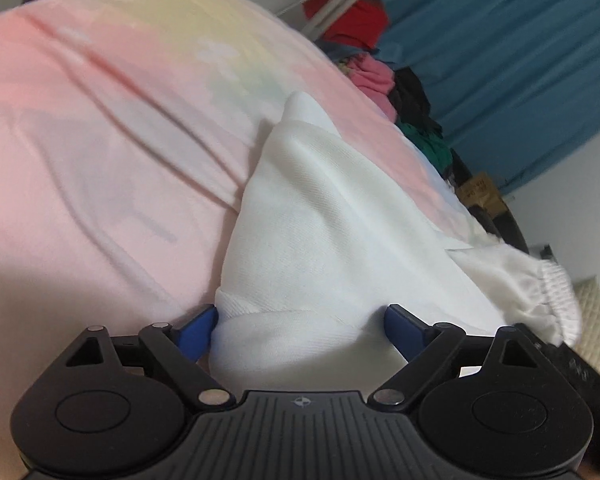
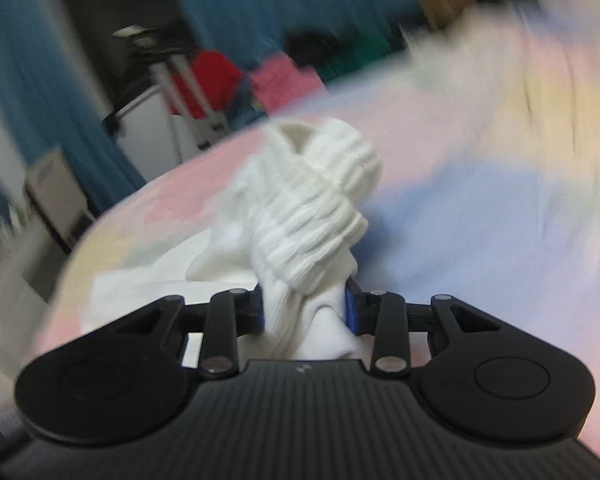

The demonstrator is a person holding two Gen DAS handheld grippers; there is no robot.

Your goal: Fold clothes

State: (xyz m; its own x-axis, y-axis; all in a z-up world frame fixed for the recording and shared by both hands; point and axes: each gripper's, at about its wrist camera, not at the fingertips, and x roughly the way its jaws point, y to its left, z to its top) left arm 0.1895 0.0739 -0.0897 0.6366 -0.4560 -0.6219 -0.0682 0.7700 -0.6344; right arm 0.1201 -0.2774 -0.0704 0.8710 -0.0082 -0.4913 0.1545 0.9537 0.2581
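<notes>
Left tongs (image 1: pixel 300 322): we see the blue fingers (image 1: pixel 198 330) spread wide, released, with a fold of the white garment (image 1: pixel 320 220) bulging up between them; the cloth meets both pads but we see no pinch.
Right tongs (image 2: pixel 305 312): clenched, and we've got them grasping the garment by its ribbed cuff (image 2: pixel 320 200), the blue pads pressed into the fabric from both sides.
White garment: a soft knit piece, lying across the bed's pastel sheet (image 1: pixel 100 120); in the left wrist view it runs away from us in a long wedge to a pointed tip, and a gathered ribbed hem (image 1: pixel 552 288) sits off at the right edge of the bed.
Ribbed cuff: bunched up and standing above the right tongs, its rolled end tilted to the right; the rest of the white cloth trails down to the left onto the sheet.
Pastel sheet: pink, yellow and pale blue patches, creased in long folds; in the right wrist view we see it badly blurred on the far side.
Clothes pile (image 1: pixel 400 96): pink, black and green pieces heaped just past the far edge of the bed.
Red garment (image 1: pixel 352 20): beside some pale metal bars, beyond the pile.
Blue curtain (image 1: pixel 500 60): hangs behind all of it.
</notes>
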